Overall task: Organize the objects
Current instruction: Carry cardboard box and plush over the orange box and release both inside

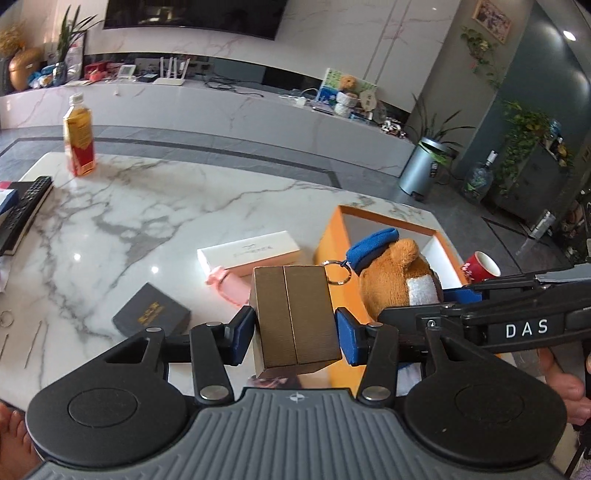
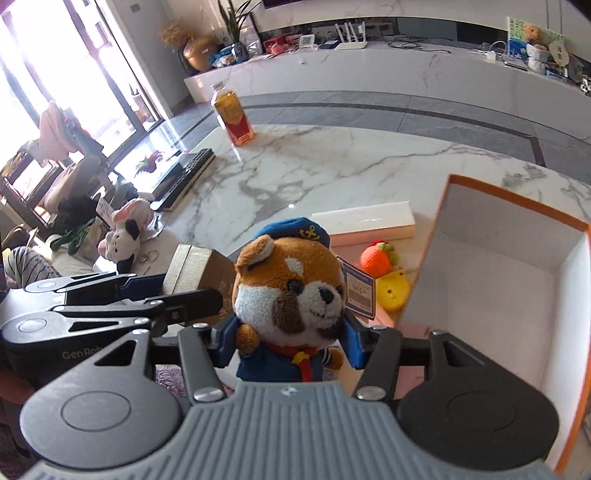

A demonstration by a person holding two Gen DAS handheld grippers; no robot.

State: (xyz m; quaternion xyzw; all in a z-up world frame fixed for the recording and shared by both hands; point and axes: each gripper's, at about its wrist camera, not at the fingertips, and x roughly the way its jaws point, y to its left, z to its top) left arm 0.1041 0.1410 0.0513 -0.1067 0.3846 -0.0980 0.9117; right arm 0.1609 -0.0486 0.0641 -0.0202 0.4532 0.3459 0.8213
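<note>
One view only, orange toy (image 2: 376,260)

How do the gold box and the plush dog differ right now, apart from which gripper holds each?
The gold box is rigid, flat-sided and metallic-looking; the plush dog is soft, rounded and furry. The box is plain with one seam down its face; the dog wears a blue cap, red scarf and a paper tag. Both are clamped off the marble table, box in the left gripper, dog in the right gripper, near the orange box.

Wall-mounted TV (image 1: 192,14), silver pedal bin (image 1: 421,168), white router (image 1: 170,74) on marble console (image 1: 221,107).
</note>
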